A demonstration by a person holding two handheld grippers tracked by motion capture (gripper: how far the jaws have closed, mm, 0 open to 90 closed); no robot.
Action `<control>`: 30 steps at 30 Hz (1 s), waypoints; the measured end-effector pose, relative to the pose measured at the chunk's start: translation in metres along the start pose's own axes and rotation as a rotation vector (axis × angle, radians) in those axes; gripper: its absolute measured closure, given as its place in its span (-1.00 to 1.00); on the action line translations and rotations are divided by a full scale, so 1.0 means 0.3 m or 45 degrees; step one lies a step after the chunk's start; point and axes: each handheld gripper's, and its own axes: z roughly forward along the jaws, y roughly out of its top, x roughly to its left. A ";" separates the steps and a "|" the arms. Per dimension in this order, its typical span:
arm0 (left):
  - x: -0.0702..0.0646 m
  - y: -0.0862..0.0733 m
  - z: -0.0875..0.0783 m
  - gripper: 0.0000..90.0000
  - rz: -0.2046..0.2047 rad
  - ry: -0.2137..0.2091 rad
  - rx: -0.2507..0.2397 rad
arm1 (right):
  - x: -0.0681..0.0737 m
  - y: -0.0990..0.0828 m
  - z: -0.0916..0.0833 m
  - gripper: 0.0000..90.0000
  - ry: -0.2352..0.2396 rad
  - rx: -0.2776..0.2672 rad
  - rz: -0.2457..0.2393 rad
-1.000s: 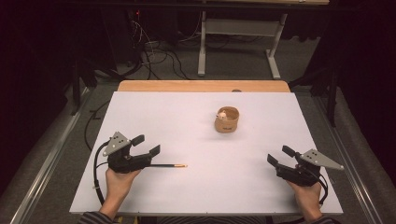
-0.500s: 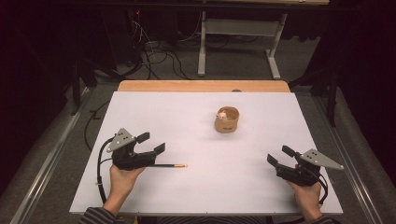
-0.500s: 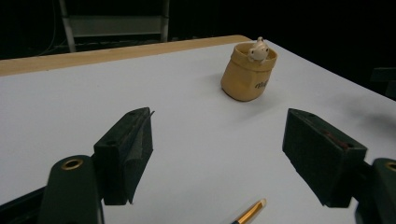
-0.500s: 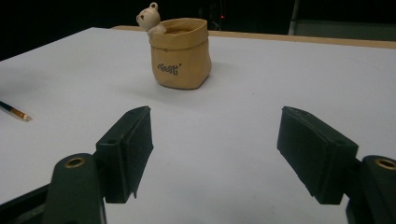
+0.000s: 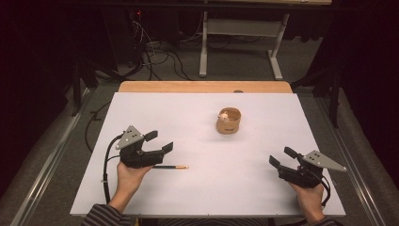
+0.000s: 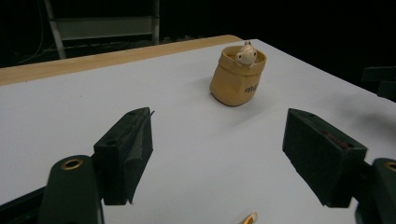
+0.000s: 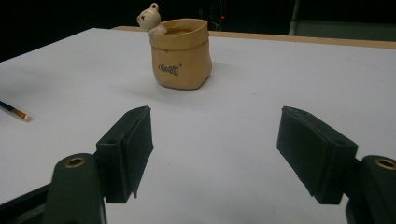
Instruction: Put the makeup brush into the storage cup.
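- High view: left gripper [image 5: 158, 142] sits over the blunt end of the pencil [image 5: 171, 167], jaws wide, nothing held. Pencil lies flat on the white table [image 5: 197, 117], just under and right of that gripper.
- Long axis runs L-R across the table, roughly parallel to the near edge; orange tip points right, toward the right gripper [image 5: 281, 157].
- Right gripper is well apart from the pencil, also wide w/ nothing in it, so left hand is nearer (by a lot).
- Left gripper view: only the tip [image 6: 249, 218] peeks in at the bottom edge, between the jaws but below them.
- Bear pen-holder pot [image 5: 228, 121] stands upright further back, right of centre.
- Likely next: drop straight down, jaws across the shaft.
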 end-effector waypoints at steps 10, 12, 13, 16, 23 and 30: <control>-0.023 0.024 0.041 -0.45 0.017 -0.030 0.001 | 0.000 0.000 -0.001 -0.36 0.001 0.001 0.004; -0.030 0.027 0.052 -0.45 0.017 -0.037 0.002 | 0.001 -0.001 -0.001 -0.36 -0.001 0.003 0.009; -0.030 0.027 0.052 -0.45 0.017 -0.037 0.002 | 0.001 -0.001 -0.001 -0.36 -0.001 0.003 0.009; -0.042 0.031 0.074 -0.45 0.023 -0.051 0.009 | 0.001 -0.001 -0.001 -0.36 -0.003 0.008 0.016; -0.056 0.041 0.102 -0.45 0.026 -0.076 0.010 | 0.000 -0.001 -0.002 -0.36 0.001 0.004 0.017; -0.066 0.046 0.124 -0.46 0.032 -0.098 0.023 | 0.000 -0.001 -0.002 -0.36 0.000 0.008 0.017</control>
